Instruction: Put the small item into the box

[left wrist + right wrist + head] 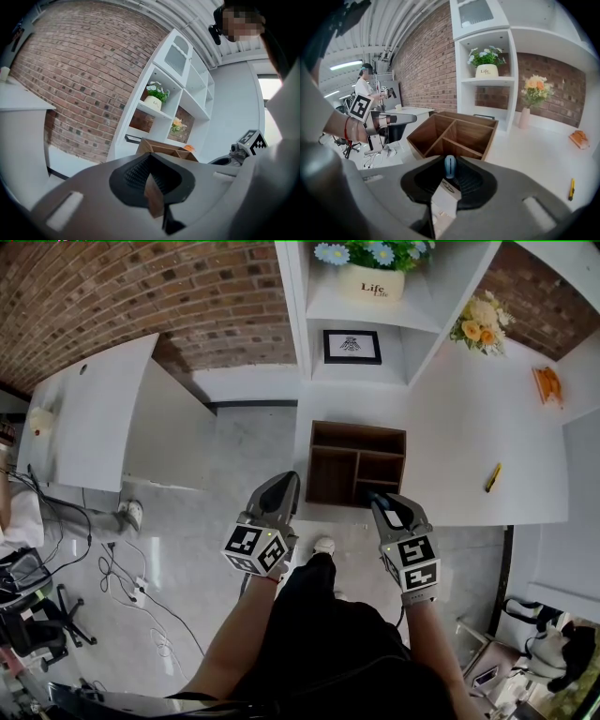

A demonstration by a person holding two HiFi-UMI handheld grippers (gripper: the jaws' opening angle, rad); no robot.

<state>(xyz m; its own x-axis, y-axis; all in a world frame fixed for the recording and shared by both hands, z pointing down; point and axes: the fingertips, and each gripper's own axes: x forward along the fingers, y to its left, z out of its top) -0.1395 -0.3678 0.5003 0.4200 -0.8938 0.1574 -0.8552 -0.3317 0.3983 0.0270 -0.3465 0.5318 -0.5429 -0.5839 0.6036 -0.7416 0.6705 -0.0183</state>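
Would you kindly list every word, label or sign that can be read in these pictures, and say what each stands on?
"Life", with a smaller "Life" beneath it: on the white flower pot on the shelf.
Framed picture on the shelf below: a dark figure; any print is too small to read.
Nothing else is legible.

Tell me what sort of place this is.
Probably a staged room inside a lab or studio: a brick wall and white shelving with potted flowers look homely, but loose cables trail over the floor and a second person works at the back.
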